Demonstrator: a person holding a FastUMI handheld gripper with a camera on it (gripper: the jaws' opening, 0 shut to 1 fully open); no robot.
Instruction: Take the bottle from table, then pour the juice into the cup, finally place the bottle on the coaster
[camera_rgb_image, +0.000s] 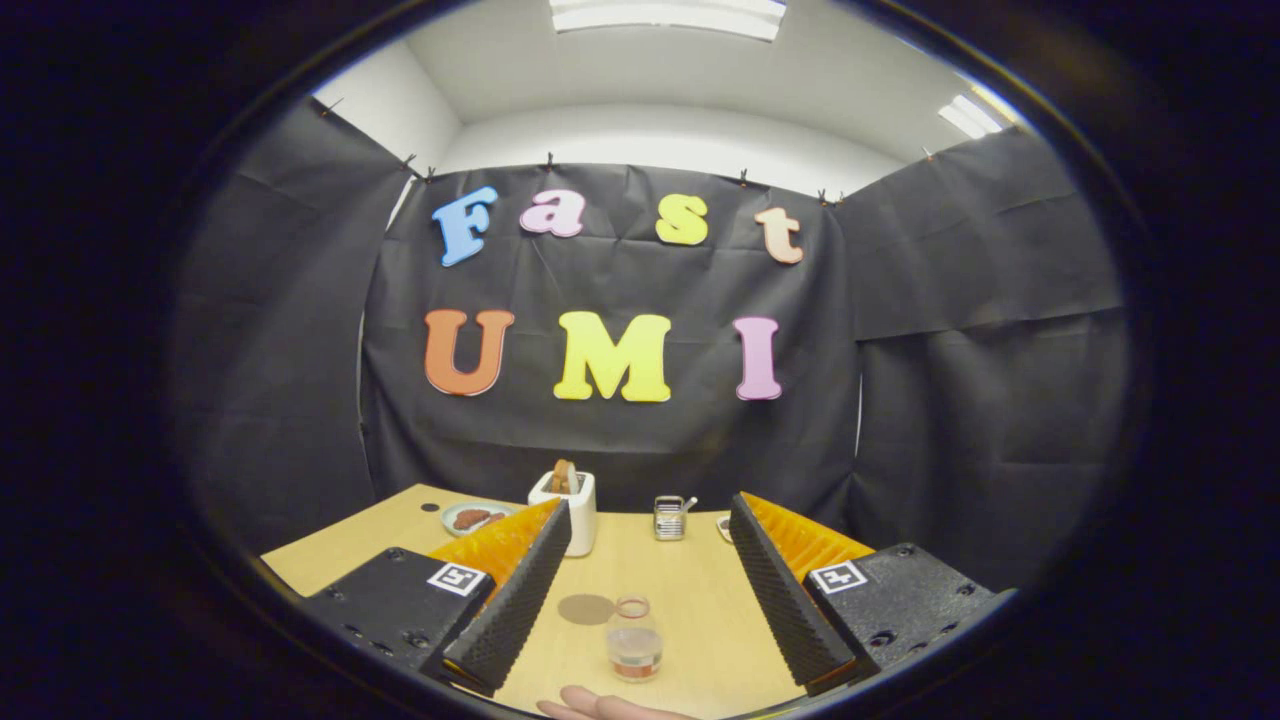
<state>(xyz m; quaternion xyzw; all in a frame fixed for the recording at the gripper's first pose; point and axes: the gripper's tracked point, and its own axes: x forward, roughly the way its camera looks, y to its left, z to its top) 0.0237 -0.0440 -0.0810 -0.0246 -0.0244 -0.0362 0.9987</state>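
At lower centre of the frame, the upright bottle (634, 640) stands between the gripper's (640, 585) spread, empty fingers (515, 600).

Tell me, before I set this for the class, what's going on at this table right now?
A person is holding a two-finger gripper over a light wooden table, its ridged black fingers spread wide and gripping nothing. Between them stands a small clear bottle with a little reddish juice at the bottom, untouched. A round brown coaster lies just beside it. A hand rests on the near table edge. Farther back stands a white toaster holding toast.
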